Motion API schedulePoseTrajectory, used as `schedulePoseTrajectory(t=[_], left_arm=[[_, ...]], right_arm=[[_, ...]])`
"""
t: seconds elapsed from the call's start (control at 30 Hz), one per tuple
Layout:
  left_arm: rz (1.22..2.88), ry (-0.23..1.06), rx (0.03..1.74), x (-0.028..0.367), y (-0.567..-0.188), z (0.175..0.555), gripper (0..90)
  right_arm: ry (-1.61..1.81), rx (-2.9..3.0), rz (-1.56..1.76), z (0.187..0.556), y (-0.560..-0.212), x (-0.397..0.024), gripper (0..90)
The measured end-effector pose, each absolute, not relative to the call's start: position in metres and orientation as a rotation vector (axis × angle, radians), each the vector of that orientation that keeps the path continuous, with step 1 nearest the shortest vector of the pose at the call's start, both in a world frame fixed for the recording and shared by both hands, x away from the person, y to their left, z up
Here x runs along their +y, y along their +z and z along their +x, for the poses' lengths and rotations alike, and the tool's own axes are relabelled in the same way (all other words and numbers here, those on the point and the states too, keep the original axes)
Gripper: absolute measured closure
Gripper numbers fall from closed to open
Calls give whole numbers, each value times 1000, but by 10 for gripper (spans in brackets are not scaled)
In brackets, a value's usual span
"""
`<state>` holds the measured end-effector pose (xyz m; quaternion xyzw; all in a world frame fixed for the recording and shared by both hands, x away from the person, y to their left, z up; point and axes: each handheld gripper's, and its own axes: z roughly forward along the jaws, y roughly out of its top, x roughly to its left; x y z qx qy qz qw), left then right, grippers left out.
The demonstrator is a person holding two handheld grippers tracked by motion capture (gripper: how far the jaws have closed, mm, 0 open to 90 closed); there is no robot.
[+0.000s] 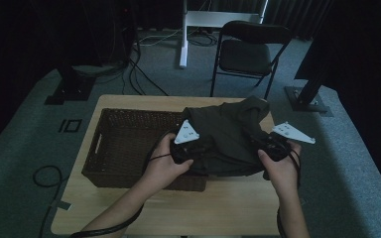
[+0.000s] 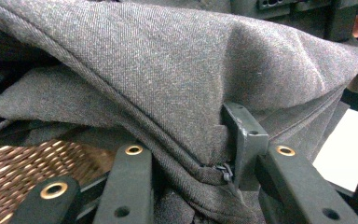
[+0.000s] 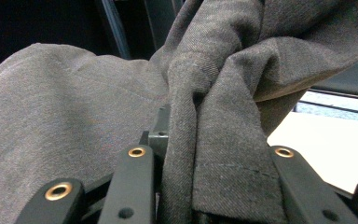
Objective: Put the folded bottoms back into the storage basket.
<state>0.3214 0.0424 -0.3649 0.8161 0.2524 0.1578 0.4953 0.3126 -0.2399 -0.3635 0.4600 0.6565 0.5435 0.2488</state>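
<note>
- My left gripper: jaws closed down on a fold of the dark grey garment. In the left gripper view the cloth is bunched between the two black jaws, a seam and a zipper end caught right at the pinch.
- Wicker basket: sits on the left half of the wooden table. My left gripper is at its right end, and the woven bottom shows below the cloth in the left gripper view.
- Garment: slung between my two grippers, crumpled, its left part over the basket's right end, its right part over the table. It bulges up and away from me between the grips.
- My right gripper: jaws clamped tight on the garment's right side. In the right gripper view a thick hemmed fold runs down between the jaws, with more cloth hanging to the left of it.
- Bare table top shows pale past the fold, to the right.
</note>
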Motion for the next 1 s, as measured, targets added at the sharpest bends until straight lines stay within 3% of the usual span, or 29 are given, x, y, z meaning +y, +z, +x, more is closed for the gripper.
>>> schedulePoseTrajectory(t=[1.0], left_arm=[[1946, 533, 736, 173, -374, 350, 664]], right_arm=[[1589, 1858, 1177, 366, -374, -104, 666]])
